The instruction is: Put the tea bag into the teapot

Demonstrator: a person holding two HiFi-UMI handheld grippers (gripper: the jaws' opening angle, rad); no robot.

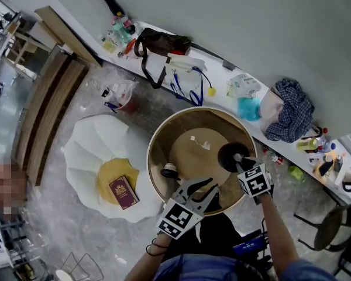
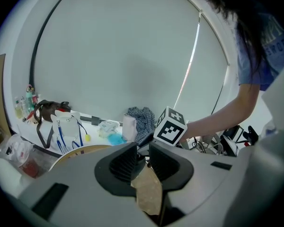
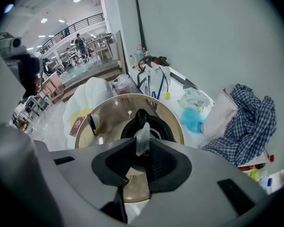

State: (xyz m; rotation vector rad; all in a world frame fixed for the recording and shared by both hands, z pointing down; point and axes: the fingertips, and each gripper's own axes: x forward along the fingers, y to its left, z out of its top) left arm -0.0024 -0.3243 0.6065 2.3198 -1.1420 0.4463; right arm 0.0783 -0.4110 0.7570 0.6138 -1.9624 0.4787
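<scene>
While the left gripper (image 2: 143, 159) is clenching a piece of brown paper (image 2: 148, 191), probably the torn wrapper, at the near edge of the round worktop (image 1: 184, 157), it is giving no help to the drop, so the risk is lying with the other side. A small white tag (image 1: 199, 142) is lying loose on the worktop, left of the black teapot (image 1: 232, 156). I cannot tell whether a string is joining it to the bag, but if so, it may be pulling the bag aside. The right gripper (image 3: 143, 149) is pinching the pale tea bag (image 3: 142, 137), in line with the teapot mouth, which seems open. The bag is looking light and limp, so on release it may be sticking to a jaw, or catching on the rim or the handle instead of falling inside.
</scene>
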